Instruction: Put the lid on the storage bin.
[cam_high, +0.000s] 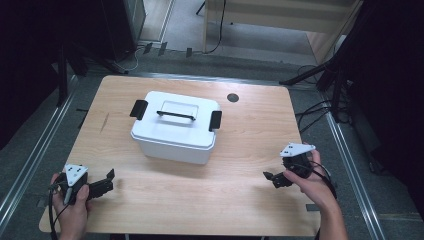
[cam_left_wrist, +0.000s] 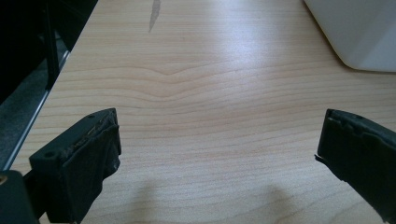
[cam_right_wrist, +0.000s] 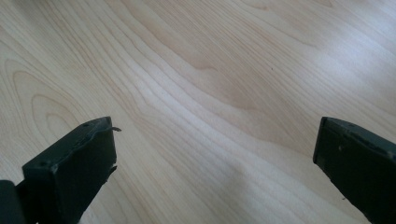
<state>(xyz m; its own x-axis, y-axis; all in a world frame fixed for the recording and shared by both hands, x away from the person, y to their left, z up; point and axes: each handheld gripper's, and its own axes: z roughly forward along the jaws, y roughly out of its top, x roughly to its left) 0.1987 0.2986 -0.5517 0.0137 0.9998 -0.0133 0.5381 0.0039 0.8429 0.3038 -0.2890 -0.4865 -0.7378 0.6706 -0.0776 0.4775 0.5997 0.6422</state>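
A white lidded storage box (cam_high: 176, 127) sits closed at the middle of a light wooden table (cam_high: 250, 200), its black carry handle (cam_high: 175, 115) lying flat across the lid and a black latch (cam_high: 138, 109) on each short end, the other latch (cam_high: 215, 120) facing the person's right. Both appear folded up against the lid, so the box looks untouched and the work on it not yet begun. The left gripper (cam_high: 107, 184) hovers near the table's front left corner, jaws spread wide with nothing between them; in the left gripper view a rounded corner of the box (cam_left_wrist: 359, 32) lies well ahead and off to one side. The right gripper (cam_high: 272, 178) waits at the front right, its jaws likewise wide apart over bare wood. Everything seems left to do: reaching in, releasing the latches, lifting the lid.
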